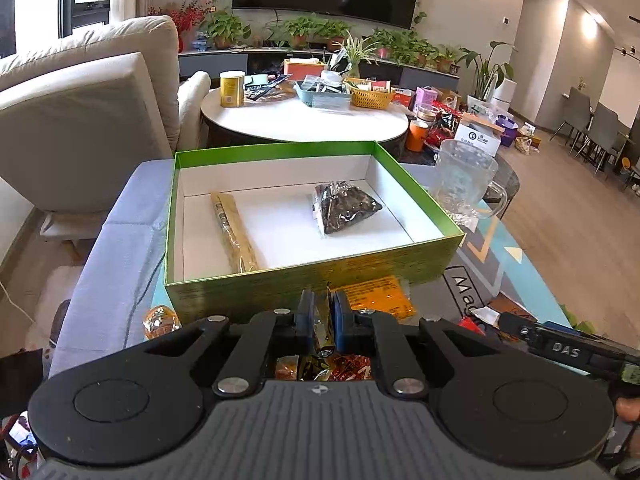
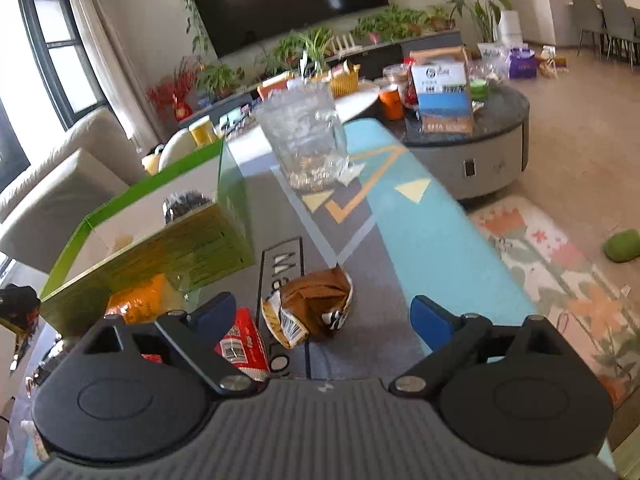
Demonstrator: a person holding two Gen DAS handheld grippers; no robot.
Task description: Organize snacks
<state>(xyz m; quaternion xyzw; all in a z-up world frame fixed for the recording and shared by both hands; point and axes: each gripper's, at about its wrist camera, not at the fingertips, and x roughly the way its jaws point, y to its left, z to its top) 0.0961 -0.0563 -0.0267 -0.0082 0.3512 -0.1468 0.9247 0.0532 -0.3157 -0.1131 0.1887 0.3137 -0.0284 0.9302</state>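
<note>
Snacks: green box (image 1: 280, 280) on patterned mat (image 2: 400, 208), open top; inside, tan stick pack (image 1: 234, 232) at 9 o'clock, dark bag (image 1: 344, 208) at 2. Glass mug (image 1: 464, 178) just beside the box's right wall. Orange packet (image 1: 376, 298) against the near wall. Brown pouch (image 2: 312, 312) and red packet (image 2: 242, 340) loose ahead of right gripper (image 2: 324, 314), fingers wide. Left gripper (image 1: 320, 316) pinches a gold wrapper (image 1: 322, 328).

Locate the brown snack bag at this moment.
In the right wrist view, the brown bag lies on the mat, just ahead of the open right gripper, right of the red packet.
</note>
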